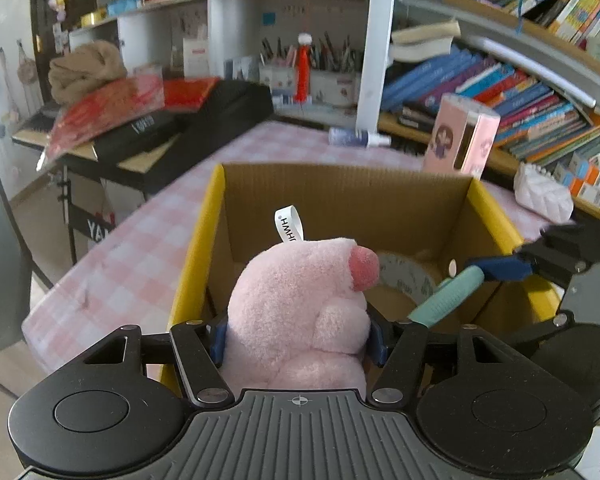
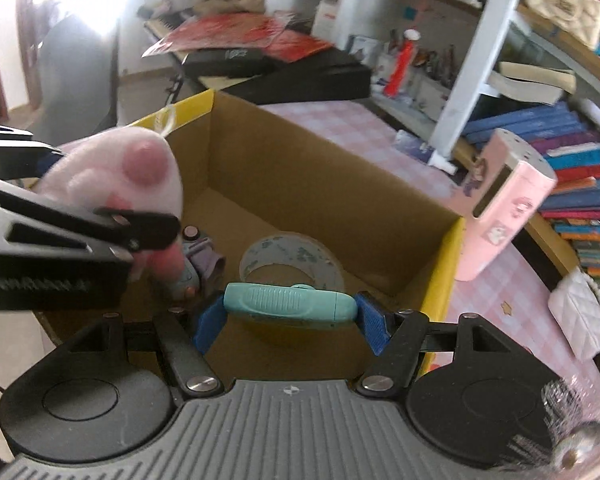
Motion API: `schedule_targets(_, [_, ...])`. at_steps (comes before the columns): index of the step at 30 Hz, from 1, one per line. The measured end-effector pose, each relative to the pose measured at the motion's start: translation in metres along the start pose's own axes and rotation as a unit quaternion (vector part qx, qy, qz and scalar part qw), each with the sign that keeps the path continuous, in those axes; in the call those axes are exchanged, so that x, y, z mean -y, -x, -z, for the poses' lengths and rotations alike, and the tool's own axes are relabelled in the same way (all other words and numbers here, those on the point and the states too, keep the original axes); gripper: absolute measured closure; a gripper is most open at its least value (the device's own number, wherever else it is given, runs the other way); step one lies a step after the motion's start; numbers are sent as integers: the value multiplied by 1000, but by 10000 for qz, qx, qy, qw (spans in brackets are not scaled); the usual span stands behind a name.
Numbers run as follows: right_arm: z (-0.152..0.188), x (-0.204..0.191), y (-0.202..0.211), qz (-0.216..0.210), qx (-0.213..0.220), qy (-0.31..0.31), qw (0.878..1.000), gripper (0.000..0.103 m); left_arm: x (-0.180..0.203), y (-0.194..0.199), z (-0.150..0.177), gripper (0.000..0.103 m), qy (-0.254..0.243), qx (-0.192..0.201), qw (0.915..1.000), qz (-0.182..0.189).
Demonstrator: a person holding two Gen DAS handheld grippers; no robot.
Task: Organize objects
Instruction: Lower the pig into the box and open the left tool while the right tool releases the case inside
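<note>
A pink plush pig [image 1: 300, 304] was held by the left gripper [image 1: 300, 340], whose blue pads [image 1: 219, 344] were pressed into its sides at a partly closed width; the toy was carried over the near end of the open cardboard box [image 1: 340, 196], its snout turned toward the far wall and a white looped label [image 1: 289, 226] standing up from its back. In the right wrist view the same pig [image 2: 116, 176] was seen at the left, above the box's near left corner.

A teal handled tool [image 2: 290, 302] was clamped crosswise by the right gripper [image 2: 290, 320], the blue pads [image 2: 370, 324] set against its two ends, the jaws about half closed; it was held just above the box opening, over the near side. Its exact kind could not be told.

Inside the box [image 2: 320, 184], a roll of patterned tape [image 2: 292, 258] was laid on the floor near the middle; a small purplish item [image 2: 202, 266] was lodged at the near left corner, too blurred to be named.

The box was set on a pink checked tablecloth [image 1: 132, 240]; a pink carton [image 1: 462, 140] was stood just beyond its far right corner, and a white quilted purse [image 1: 542, 194] was laid to the right, near the bookshelf [image 1: 540, 92].
</note>
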State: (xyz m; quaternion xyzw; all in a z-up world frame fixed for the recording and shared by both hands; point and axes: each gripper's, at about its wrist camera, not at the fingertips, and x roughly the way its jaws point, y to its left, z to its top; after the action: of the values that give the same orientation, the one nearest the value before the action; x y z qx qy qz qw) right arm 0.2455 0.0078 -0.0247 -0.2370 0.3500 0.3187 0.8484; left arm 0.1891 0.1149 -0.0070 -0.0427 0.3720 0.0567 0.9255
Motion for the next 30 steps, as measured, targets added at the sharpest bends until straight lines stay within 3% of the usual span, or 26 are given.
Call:
schedule_targets(13, [-5, -9, -20, -276, -619, 668, 9955, 35, 18, -12, 0, 41, -657, -126, 9975, -235])
schedule_targets(23, [-6, -7, -23, -375, -684, 619, 9950, 35, 15, -7, 1, 36, -455, -38, 9987, -206])
schedule_targets(27, [-5, -8, -18, -279, -511, 602, 9965, 34, 10, -2, 2, 23, -227, 112, 9995, -185])
schedule_targets(30, [-3, -9, -11, -174, -344, 546, 9978, 31, 7, 6, 4, 23, -121, 223, 9996, -92])
